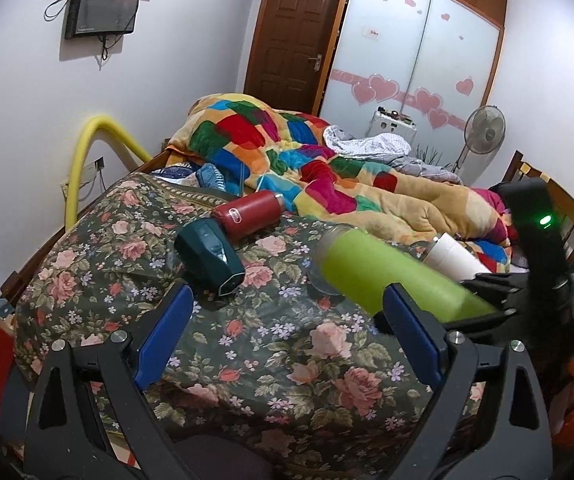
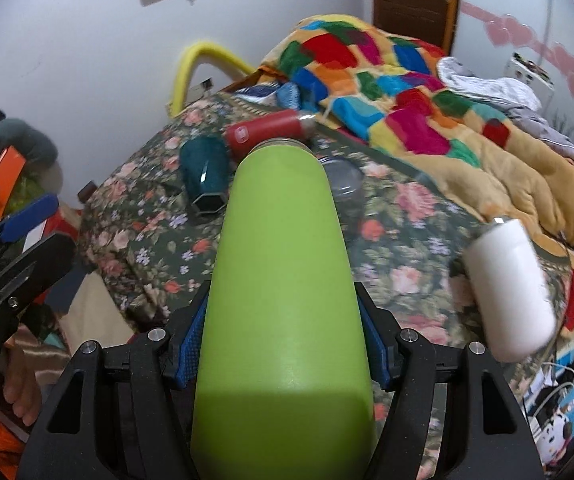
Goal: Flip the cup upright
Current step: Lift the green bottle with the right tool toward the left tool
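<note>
Right wrist: tongs clamp green cup.

Patchwork quilt, standing fan

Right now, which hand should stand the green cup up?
Right. The right hand-held gripper already clamps the green cup, lifted above the floral bedspread. The left hand-held gripper is open, holding nothing.

My two handheld grippers, black frames with blue pads

Left gripper and right gripper share silver screws; a green light glows on the right one's body.
</note>
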Available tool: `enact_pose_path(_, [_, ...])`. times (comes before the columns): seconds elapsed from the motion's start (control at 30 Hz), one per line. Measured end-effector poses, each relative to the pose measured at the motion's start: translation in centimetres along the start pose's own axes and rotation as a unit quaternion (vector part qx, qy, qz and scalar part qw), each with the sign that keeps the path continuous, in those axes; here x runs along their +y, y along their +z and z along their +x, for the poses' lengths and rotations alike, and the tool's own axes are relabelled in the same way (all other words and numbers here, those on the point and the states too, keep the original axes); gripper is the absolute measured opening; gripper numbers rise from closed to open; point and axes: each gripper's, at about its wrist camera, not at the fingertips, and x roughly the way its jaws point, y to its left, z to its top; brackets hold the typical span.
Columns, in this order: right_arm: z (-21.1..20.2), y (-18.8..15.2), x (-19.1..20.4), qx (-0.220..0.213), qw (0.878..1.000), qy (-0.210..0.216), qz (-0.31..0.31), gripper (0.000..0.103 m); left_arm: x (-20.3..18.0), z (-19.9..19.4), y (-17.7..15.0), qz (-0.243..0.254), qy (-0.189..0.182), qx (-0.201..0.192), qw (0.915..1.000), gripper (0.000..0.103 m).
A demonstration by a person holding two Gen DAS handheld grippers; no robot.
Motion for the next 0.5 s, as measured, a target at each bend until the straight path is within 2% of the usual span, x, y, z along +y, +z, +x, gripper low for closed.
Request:
enact_pose_path(0.13, [2.6, -0.4, 0.8, 0.026, 1.000, 0.011, -0.011, 0.062, 0.2, 0.5, -0.3, 0.005, 0.008, 0.006, 0.9999, 0.097])
enact_pose_path(0.27, [5.2, -1.2, 0.9, 0.051, 0.998, 0.004, -0.027, 0.062, 0.3, 1.4, -0.7, 0.010, 0.013, 0.017, 0.9997, 0.097])
enact_pose_path(0.5, [6.5, -2.0, 0.0, 0.072, 0.997, -0.004, -0.036, 0.062, 0.4, 3.2, -1.2, 0.007, 0.017, 0.037, 0.9991, 0.096])
